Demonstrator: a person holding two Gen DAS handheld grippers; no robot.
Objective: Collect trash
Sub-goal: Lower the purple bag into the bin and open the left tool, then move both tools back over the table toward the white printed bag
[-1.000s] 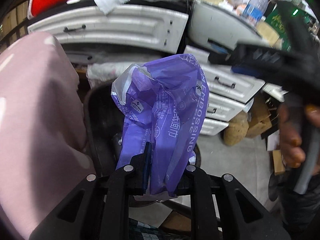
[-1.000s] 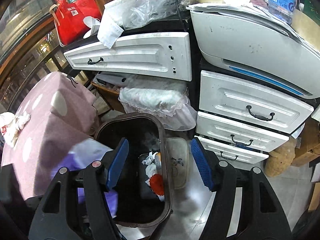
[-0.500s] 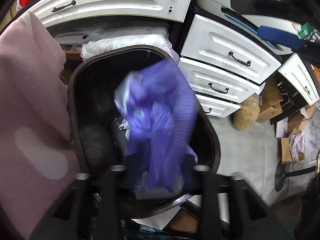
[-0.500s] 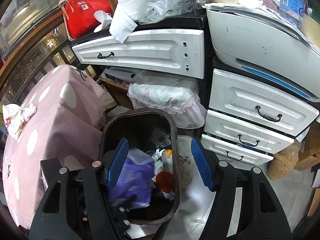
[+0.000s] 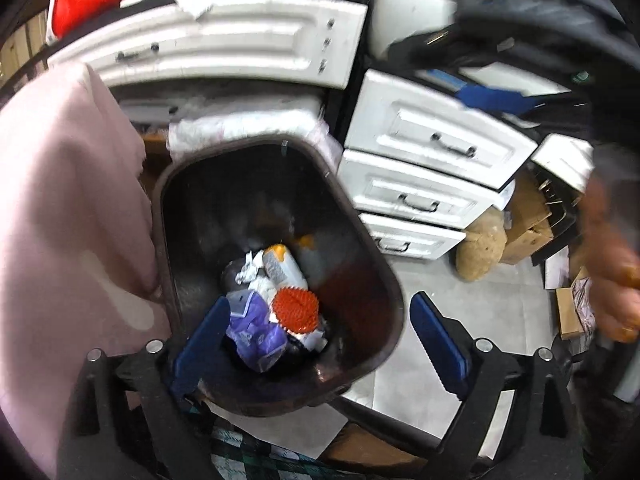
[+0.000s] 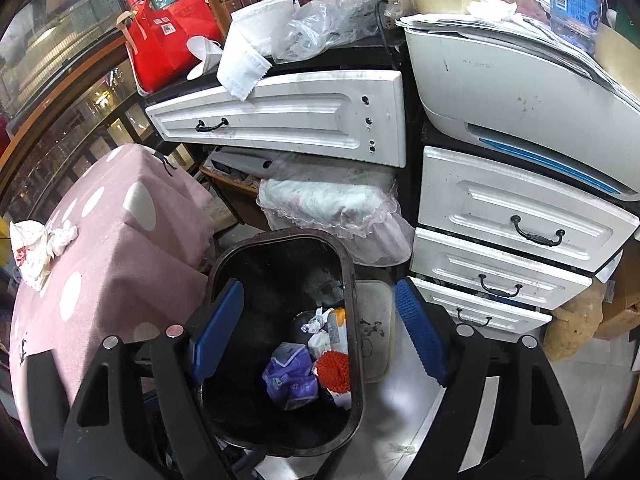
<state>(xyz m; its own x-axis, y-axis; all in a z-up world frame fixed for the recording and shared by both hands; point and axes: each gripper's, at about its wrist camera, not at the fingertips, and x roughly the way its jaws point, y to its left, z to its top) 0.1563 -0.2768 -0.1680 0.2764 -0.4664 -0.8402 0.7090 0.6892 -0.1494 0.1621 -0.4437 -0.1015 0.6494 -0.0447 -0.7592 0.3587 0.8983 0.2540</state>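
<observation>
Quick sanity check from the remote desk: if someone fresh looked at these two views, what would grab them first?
Probably the dark trash bin on the floor below both open grippers, with a crumpled purple wrapper and a spiky orange-red ball lying side by side at its bottom. Next, the pink polka-dot cloth left of the bin, with crumpled white tissue on top.
</observation>
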